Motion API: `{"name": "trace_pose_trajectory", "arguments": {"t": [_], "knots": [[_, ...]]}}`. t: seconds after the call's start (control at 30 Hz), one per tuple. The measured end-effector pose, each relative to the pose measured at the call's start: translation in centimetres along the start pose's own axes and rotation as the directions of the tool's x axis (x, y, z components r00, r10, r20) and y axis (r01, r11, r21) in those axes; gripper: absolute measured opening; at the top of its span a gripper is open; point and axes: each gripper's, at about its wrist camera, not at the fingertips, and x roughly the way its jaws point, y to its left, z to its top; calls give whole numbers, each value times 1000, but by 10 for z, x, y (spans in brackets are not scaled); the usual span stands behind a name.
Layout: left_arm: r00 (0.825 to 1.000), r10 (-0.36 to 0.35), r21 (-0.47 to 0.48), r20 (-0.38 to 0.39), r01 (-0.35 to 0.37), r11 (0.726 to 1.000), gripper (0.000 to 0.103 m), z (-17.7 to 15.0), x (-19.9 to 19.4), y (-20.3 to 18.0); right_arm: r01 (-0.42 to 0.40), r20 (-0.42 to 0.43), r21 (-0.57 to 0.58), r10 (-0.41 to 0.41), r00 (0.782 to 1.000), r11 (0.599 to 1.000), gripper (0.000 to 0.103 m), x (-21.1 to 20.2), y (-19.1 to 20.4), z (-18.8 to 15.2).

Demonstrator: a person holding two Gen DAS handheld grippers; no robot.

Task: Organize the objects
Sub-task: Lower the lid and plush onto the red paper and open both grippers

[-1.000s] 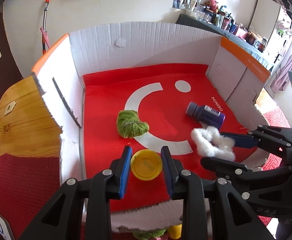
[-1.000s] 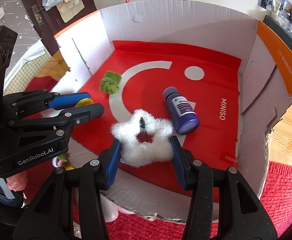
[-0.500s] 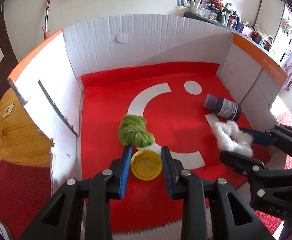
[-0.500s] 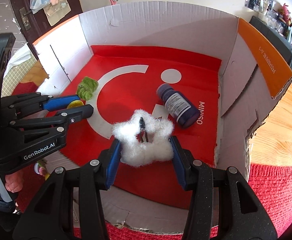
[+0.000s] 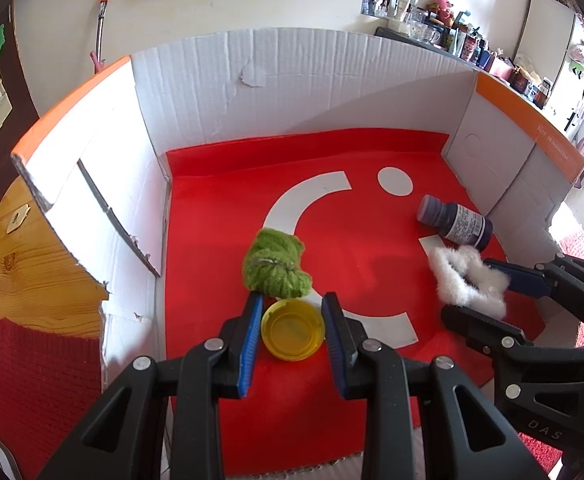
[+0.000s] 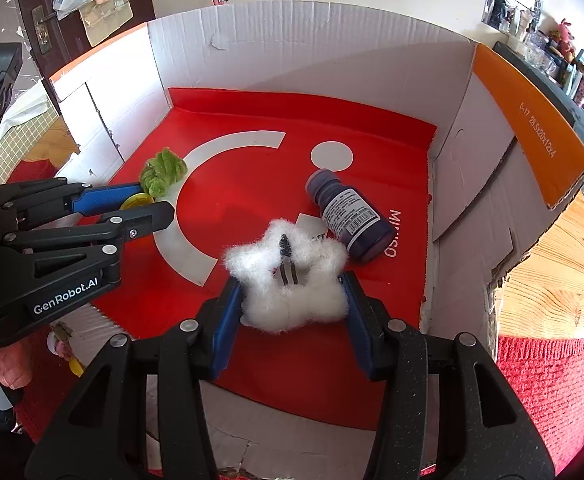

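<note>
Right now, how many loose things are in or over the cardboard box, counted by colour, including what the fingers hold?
Green: 1, the yarn bundle
Yellow: 1, the lid in the left gripper
White: 1, the fluffy star clip in the right gripper
Purple: 1, the bottle lying on its side
Total: 4

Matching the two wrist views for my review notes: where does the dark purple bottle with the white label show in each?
Left wrist: dark purple bottle lies right of centre, beyond the fluffy white star.
Right wrist: it lies centre-right, just beyond that star.
Shared landmark: white dot on the red box floor.
</note>
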Motion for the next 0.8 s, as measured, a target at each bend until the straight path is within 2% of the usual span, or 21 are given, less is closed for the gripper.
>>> {"name": "trace_pose_trajectory", "arguments": {"t": [0.33, 0.47, 0.8], "knots": [[1000, -2, -2, 0, 2, 1000, 32, 0, -2, 3, -7, 1, 6, 7, 1000, 1000, 48, 2, 0, 2], [1000, 3, -3, 1, -3, 1000, 43, 1, -2, 4, -21, 0, 9, 21, 1000, 1000, 53, 0, 1, 2], [1000, 4, -3, 2, -4, 1000, 47, 0, -5, 7, -43, 5, 13, 43, 999, 999, 56, -5, 2, -1]]}}
